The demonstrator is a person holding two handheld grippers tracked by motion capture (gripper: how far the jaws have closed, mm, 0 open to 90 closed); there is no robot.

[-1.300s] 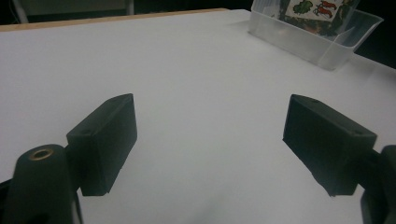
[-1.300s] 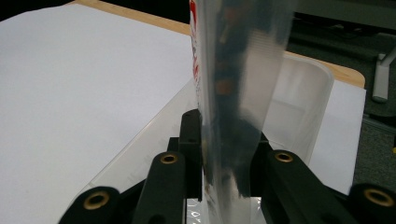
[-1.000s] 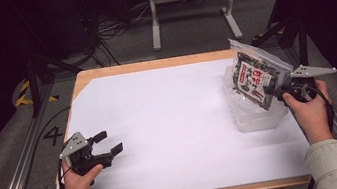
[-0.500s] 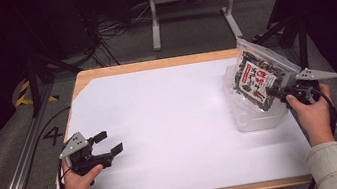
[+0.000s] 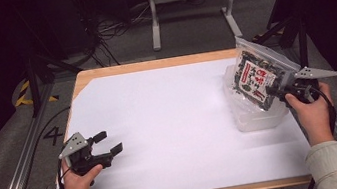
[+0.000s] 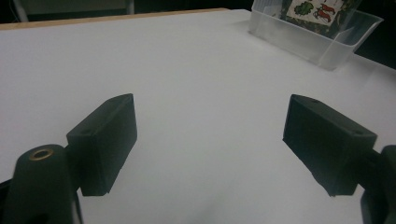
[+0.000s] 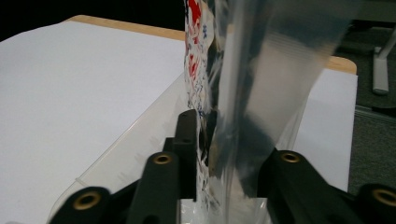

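The clear, glossy plastic bag with a printed red, white and dark label (image 5: 257,77) looks smooth and shiny, and it stands in a translucent, frosted plastic tub (image 5: 256,117) with smooth walls. The desk (image 5: 152,65) shows a pale wooden edge with a smooth finish under a matt white paper-like sheet (image 5: 171,124). Both the left claw (image 5: 108,141) and the right claw (image 7: 219,154) are of matt black plastic, the right one with small brass-coloured metal rings set in it.
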